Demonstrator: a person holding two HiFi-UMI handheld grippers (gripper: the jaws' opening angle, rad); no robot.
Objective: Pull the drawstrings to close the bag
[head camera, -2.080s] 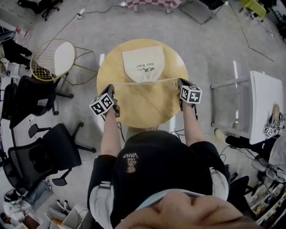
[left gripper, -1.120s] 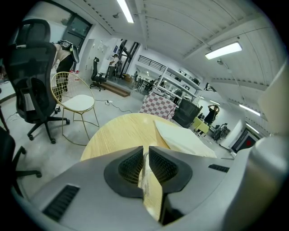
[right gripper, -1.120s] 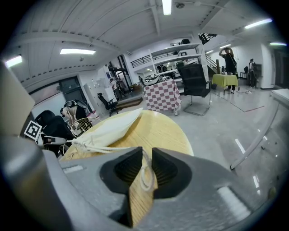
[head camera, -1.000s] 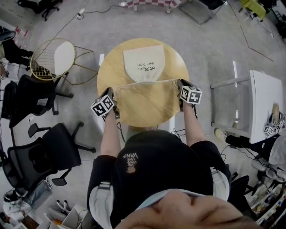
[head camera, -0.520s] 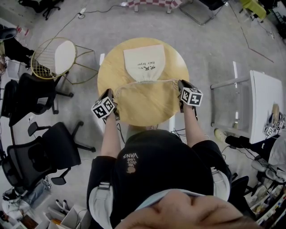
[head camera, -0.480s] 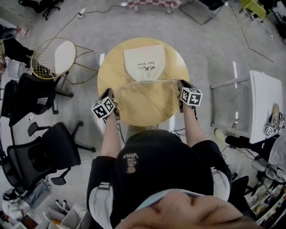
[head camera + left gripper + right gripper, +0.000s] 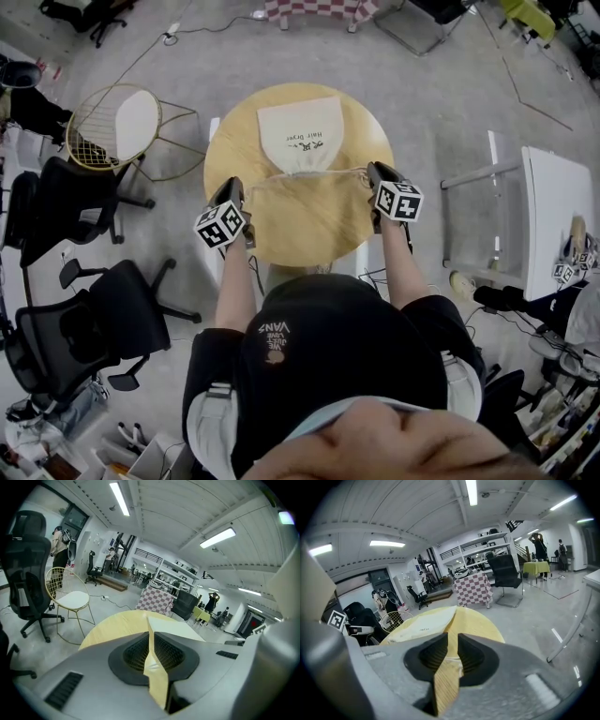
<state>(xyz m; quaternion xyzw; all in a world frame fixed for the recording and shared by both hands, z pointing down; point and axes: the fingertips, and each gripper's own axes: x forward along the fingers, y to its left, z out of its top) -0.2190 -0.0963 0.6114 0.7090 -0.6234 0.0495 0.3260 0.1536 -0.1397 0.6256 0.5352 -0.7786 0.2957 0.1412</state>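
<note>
A cream drawstring bag (image 7: 302,129) lies flat on the far half of a round wooden table (image 7: 300,225), its gathered mouth (image 7: 302,171) facing me. One drawstring (image 7: 258,182) runs left to my left gripper (image 7: 234,188), whose jaws are closing with the cord (image 7: 153,666) pinched in their narrow gap. The other drawstring (image 7: 347,173) runs right to my right gripper (image 7: 372,172), shut on the cord (image 7: 454,661). Through the left gripper (image 7: 151,634) and the right gripper (image 7: 452,641) I see the bag (image 7: 180,627) (image 7: 424,625) beyond the jaws.
A gold wire chair (image 7: 117,122) stands left of the table. Two black office chairs (image 7: 66,211) (image 7: 122,309) sit further left and nearer me. A white table (image 7: 558,225) is at the right. The person's lap is at the table's near edge.
The drawstrings went from taut to slack loops as the grippers drew in. Now both grippers have moved a little away from me, and the cords hang less loosely.
</note>
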